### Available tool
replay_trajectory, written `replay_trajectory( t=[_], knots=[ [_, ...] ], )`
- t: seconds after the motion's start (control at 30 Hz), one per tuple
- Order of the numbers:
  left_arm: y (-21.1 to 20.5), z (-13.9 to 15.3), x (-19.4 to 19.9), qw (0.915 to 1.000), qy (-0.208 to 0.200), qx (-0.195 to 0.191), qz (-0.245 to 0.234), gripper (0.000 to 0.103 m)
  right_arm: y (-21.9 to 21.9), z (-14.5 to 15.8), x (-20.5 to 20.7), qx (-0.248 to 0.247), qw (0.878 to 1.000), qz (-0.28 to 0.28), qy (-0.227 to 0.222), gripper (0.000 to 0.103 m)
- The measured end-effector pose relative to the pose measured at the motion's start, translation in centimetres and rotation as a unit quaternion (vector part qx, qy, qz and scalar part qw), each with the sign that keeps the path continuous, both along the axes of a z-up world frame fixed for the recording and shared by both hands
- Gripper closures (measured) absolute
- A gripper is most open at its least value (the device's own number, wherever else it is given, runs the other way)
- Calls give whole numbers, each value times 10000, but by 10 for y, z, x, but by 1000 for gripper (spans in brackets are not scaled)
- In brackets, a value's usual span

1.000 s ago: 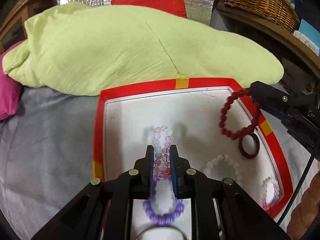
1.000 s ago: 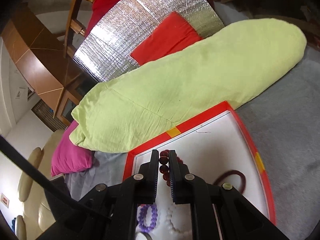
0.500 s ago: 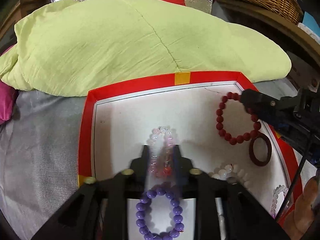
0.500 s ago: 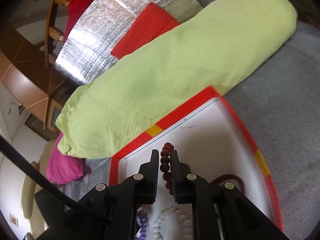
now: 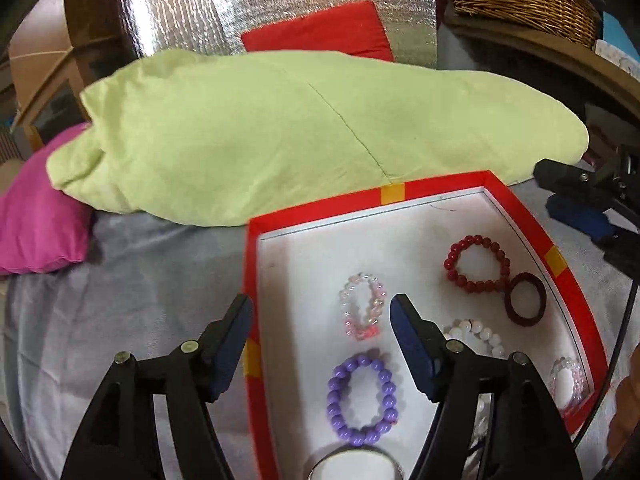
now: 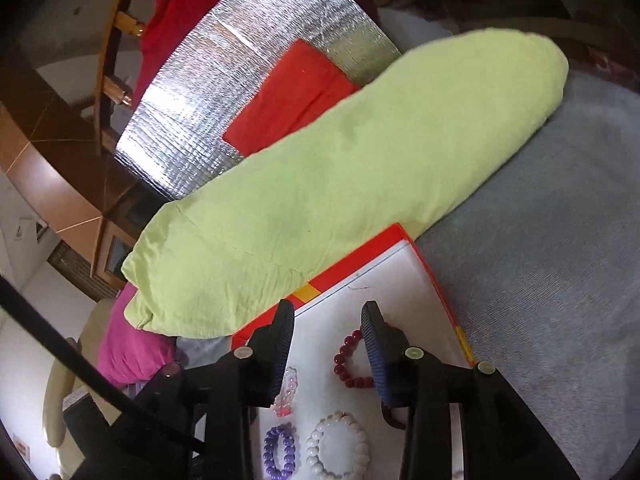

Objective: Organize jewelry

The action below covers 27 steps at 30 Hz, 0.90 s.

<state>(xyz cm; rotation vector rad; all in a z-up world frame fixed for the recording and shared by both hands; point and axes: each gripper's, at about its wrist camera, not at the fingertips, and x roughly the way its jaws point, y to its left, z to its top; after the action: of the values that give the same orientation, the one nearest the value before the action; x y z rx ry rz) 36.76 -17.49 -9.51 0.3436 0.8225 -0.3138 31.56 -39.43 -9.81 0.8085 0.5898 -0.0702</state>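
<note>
Red tray (image 5: 496, 188): pink bracelet (image 5: 362, 306), red bracelet (image 5: 476, 264) laid out separately — our left gripper (image 5: 320, 316) and right gripper (image 6: 327, 330) just opened, both empty.

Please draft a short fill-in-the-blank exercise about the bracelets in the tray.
1. The red-rimmed white tray lies before a long ____ pillow.
2. The dark red bead bracelet touches a dark brown ____.
3. The purple bead bracelet lies nearer the camera than the ____ bead bracelet.

Missing: green; ring; pink
</note>
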Motion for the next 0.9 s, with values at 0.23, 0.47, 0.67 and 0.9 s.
replay_trajectory(
  t=[0.23, 0.47, 0.67, 0.9],
  knots=[
    [17, 32, -27, 9987, -427, 9, 295, 25, 5, 24, -26, -367, 9993, 82, 38, 54],
    [27, 54, -54, 9963, -784, 12, 346, 20, 22, 49, -61, -1112, 9934, 275, 91, 47],
    [36, 66, -77, 9947, -957, 84, 369, 19, 40, 68, -82, -1536, 9874, 387, -23, 42],
    [43, 79, -90, 9934, -1064, 11, 438, 19, 61, 84, -103, -1929, 9798, 512, -135, 41]
  ],
)
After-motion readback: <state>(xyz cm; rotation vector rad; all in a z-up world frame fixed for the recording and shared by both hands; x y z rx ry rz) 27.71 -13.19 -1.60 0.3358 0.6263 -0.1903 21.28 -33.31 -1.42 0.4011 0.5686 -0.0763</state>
